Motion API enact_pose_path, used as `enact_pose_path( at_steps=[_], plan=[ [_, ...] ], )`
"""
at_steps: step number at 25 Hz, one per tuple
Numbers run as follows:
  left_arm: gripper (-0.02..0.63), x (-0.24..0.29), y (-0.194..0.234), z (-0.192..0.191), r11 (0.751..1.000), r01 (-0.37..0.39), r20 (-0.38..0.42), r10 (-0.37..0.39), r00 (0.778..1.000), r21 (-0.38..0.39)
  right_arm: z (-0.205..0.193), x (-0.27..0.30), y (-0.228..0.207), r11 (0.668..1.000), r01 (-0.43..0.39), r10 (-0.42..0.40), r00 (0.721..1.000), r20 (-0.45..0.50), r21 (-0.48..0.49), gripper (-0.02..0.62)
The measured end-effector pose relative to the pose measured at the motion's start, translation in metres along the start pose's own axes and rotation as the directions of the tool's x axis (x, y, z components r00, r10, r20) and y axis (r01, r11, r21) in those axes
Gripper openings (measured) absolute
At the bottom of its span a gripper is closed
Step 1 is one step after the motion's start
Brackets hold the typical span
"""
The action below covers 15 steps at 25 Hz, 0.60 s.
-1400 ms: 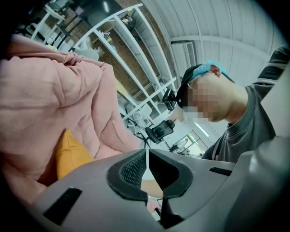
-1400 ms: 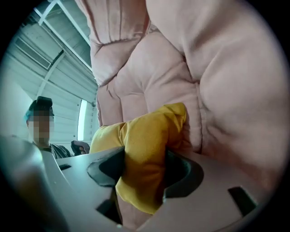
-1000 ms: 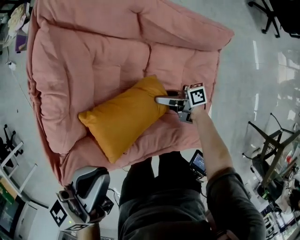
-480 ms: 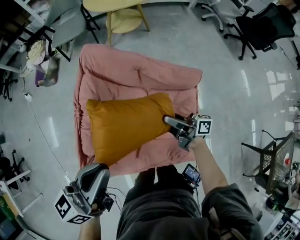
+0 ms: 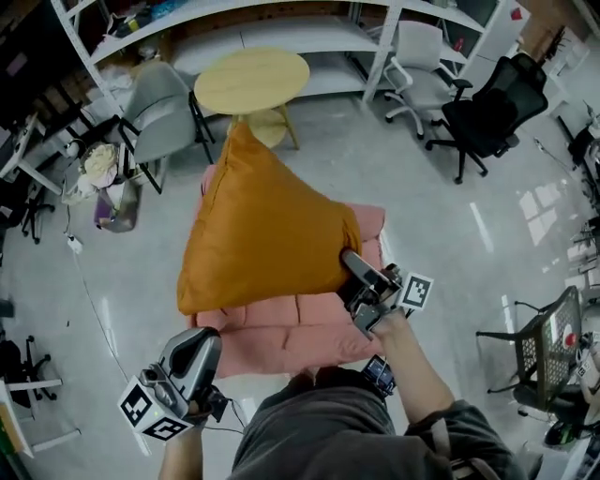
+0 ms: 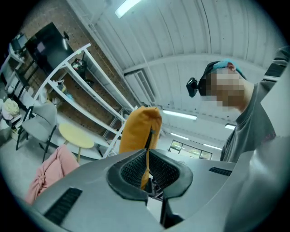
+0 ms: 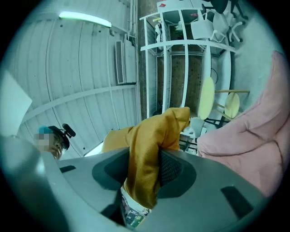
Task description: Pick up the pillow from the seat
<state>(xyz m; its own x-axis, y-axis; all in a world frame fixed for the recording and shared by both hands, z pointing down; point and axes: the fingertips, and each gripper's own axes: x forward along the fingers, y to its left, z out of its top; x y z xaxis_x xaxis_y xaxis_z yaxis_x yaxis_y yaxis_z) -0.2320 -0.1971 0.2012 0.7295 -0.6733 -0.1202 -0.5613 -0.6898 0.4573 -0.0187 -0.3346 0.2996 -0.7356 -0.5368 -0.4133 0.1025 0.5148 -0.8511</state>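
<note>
An orange pillow point(image 5: 262, 225) hangs in the air above the pink cushioned seat point(image 5: 281, 330), clear of it. My right gripper point(image 5: 350, 263) is shut on its lower right corner. In the right gripper view a fold of the pillow's cloth point(image 7: 147, 152) is pinched between the ribbed pads of my right gripper point(image 7: 145, 177), with the seat point(image 7: 247, 136) at the right. My left gripper point(image 5: 199, 342) is low at the left, apart from the pillow. Its jaws point(image 6: 147, 170) are shut on nothing; the pillow point(image 6: 138, 129) shows beyond them.
Behind the seat stand a round yellow table point(image 5: 251, 77), a grey chair point(image 5: 161, 114), a white office chair point(image 5: 417, 61) and a black office chair point(image 5: 492, 103), in front of white shelving point(image 5: 234, 28). A wire chair point(image 5: 553, 337) is at the right.
The right gripper has lifted the pillow off the seat, and it now hangs upright. The seat looks smaller and farther away. The left gripper has stayed low at the left.
</note>
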Motion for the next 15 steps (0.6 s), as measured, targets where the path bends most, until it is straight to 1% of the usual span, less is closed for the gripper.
enact_pose_path(
  at_steps=[3,6,8,11,15],
  plan=[
    [0.011,-0.01,-0.014,0.001,1.0,-0.005,0.005,0.005,1.0,-0.004,0.002,0.005,0.049,0.999,-0.035,0.034,0.999,0.04,0.003,0.161],
    [0.011,-0.02,-0.02,0.0,1.0,-0.005,0.018,0.005,1.0,-0.004,0.004,0.018,0.09,0.998,-0.059,0.061,0.997,0.048,-0.031,0.161],
    [0.011,-0.024,-0.025,-0.002,1.0,-0.004,0.029,0.004,1.0,-0.003,0.003,0.02,0.112,0.996,-0.076,0.078,0.995,0.061,-0.036,0.161],
    [0.011,-0.03,-0.028,-0.004,1.0,-0.001,0.044,0.002,0.999,-0.001,-0.004,0.017,0.135,0.995,-0.101,0.103,0.991,0.09,-0.017,0.161],
    [0.011,-0.035,-0.025,0.0,1.0,-0.003,0.054,0.003,0.999,0.004,-0.016,0.019,0.144,0.992,-0.122,0.123,0.987,0.103,-0.01,0.161]
  ],
)
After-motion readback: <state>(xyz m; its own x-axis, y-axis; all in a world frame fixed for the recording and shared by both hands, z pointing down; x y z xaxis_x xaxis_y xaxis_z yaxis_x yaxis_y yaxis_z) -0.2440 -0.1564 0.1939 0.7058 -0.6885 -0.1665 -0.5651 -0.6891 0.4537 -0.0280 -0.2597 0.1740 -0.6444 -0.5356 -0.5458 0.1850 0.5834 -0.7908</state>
